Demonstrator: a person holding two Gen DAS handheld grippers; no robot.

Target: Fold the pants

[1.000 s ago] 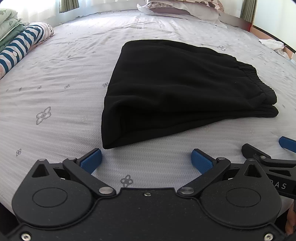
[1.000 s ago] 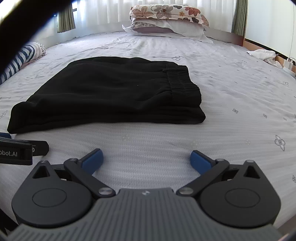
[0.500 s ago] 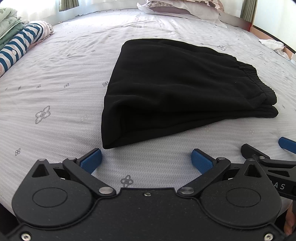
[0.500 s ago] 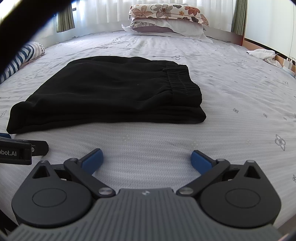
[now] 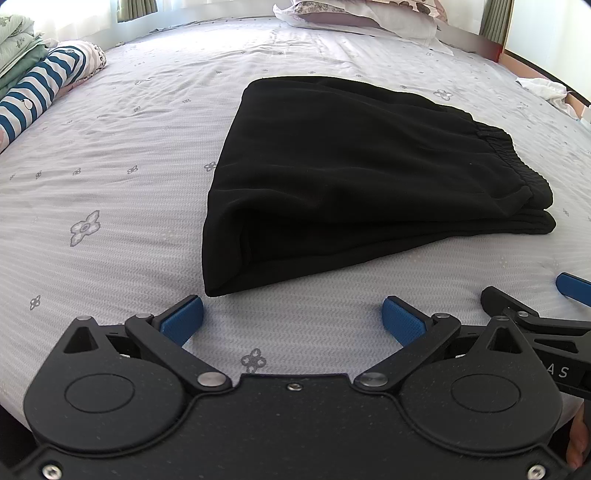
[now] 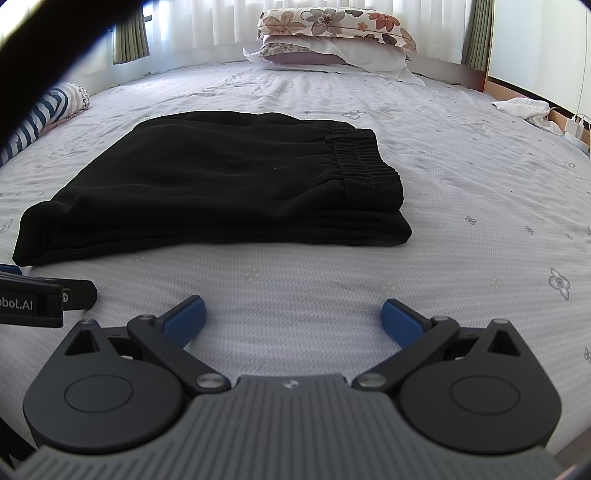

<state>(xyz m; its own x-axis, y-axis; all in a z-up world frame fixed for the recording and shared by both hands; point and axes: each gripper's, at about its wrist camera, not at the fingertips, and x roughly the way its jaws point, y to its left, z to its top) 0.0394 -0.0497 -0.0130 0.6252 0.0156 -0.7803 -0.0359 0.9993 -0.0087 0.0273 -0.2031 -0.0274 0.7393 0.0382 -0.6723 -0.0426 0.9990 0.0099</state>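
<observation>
Nearest the cameras, the left gripper (image 5: 292,314) and the right gripper (image 6: 291,314) hover low over the bed (image 5: 110,155), side by side, each with its blue-padded fingers (image 5: 183,319) spread wide and gripping nothing. Just beyond them, apart from both, the black pants (image 5: 351,177) lie folded into a compact stack on the pale flower-print sheet, with the elastic waistband (image 6: 364,162) at the right end. Farther left, striped bedding (image 5: 33,96) rests near the bed's edge. At the far end, pillows (image 6: 332,40) are stacked before white curtains (image 6: 207,22).
</observation>
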